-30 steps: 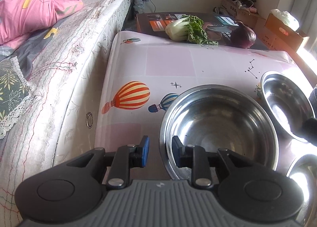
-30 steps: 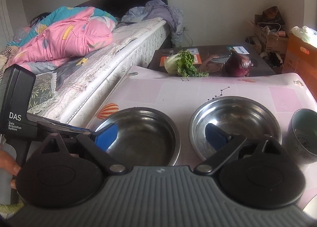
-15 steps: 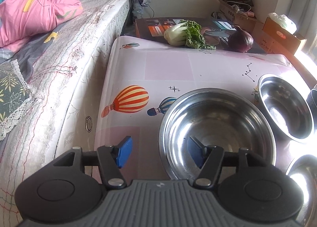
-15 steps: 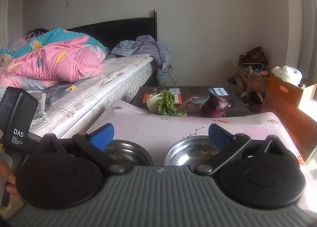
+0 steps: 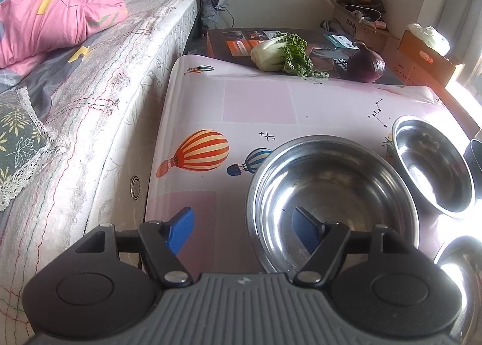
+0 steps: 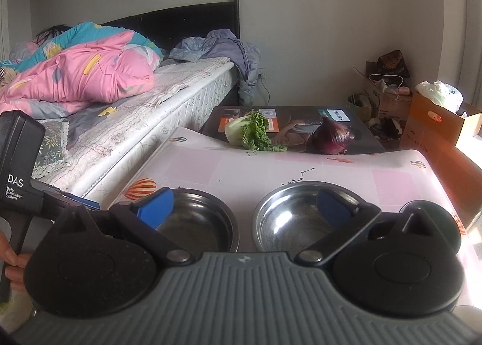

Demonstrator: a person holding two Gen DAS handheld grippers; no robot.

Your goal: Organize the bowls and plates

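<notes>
A large steel bowl [image 5: 331, 191] sits on the pink balloon-print table [image 5: 256, 104]; it also shows in the right wrist view [image 6: 195, 221]. A second steel bowl [image 5: 430, 164] stands to its right, seen too in the right wrist view [image 6: 301, 212]. A third shiny bowl [image 5: 461, 272] is at the near right corner. My left gripper [image 5: 244, 232] is open, its jaws straddling the large bowl's near-left rim without touching. My right gripper [image 6: 244, 206] is open and empty above the near edge, in front of both bowls.
A dark cup [image 6: 433, 218] stands right of the bowls. A bok choy [image 5: 280, 54] and a red onion [image 5: 366, 63] lie on a dark box [image 5: 229, 40] beyond the table. A bed [image 5: 90, 104] borders the table's left side. Cardboard boxes [image 6: 436, 122] stand at the far right.
My left gripper has opened from nearly shut at the large bowl's rim and drawn back a little. My right gripper tilted up, then back down toward the bowls, staying open.
</notes>
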